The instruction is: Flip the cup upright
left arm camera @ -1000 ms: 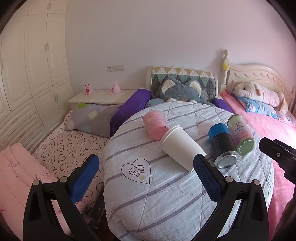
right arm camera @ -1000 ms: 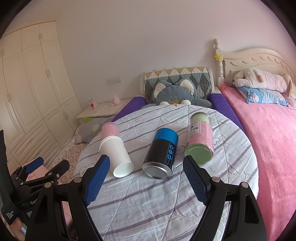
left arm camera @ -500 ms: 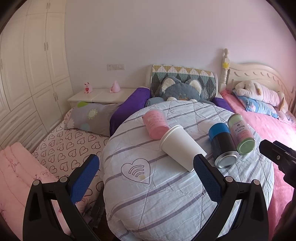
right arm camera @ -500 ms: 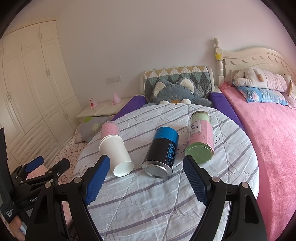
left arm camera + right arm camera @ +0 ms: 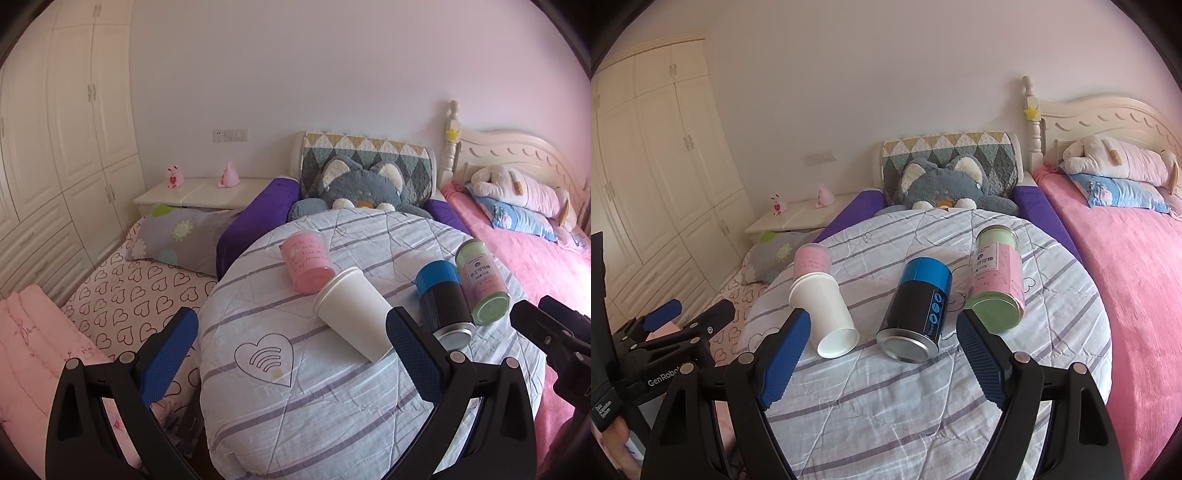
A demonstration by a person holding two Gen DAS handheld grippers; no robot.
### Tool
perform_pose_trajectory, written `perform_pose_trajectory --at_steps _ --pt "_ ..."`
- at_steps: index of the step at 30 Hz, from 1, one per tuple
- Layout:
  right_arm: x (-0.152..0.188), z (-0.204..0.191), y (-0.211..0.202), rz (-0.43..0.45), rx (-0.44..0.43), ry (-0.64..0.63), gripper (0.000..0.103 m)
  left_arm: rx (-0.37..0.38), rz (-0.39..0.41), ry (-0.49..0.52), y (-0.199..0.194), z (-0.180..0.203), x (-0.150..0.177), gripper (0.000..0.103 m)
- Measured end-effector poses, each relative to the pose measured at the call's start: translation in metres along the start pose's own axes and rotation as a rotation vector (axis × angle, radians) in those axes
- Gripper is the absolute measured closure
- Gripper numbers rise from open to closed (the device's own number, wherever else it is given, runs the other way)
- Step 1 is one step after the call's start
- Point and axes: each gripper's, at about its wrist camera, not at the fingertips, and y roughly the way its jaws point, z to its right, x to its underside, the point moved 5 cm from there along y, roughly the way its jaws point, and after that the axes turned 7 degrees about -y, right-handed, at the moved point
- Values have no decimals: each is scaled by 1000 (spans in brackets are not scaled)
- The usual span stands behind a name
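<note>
On the striped quilt (image 5: 923, 387), both grippers gape empty; the left gripper (image 5: 291, 354) should straddle the white cup (image 5: 351, 314) mid-body.

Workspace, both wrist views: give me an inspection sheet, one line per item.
Surface: round striped quilt, wrinkled, with a heart print.
Job's things: white paper cup on its side, mouth toward the pink container; the two look to be touching.
Clutter: pink container, blue-and-black can and green-and-pink can, all lying down.
Grippers: left gripper and right gripper both open, short of the items, holding nothing.
Cables: nothing seen.
Surroundings: grey cat plush, pink bed, wardrobe, nightstand.
</note>
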Motion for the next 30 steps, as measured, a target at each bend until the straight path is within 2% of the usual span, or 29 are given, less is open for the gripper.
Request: perform_pose_trajectory --at_steps 9,17,25,30 --pt "-10 8 22 -11 -7 -1 21 -17 -2 -47 28 0 -25 0" --pt "-35 9 50 5 -41 -33 21 -50 -25 -47 65 8 -35 0" --pt "-50 14 80 -4 -74 -45 21 -69 -108 -46 117 14 -40 0" --pt "-52 15 92 -11 -90 -47 21 -41 -217 -83 154 14 -37 0"
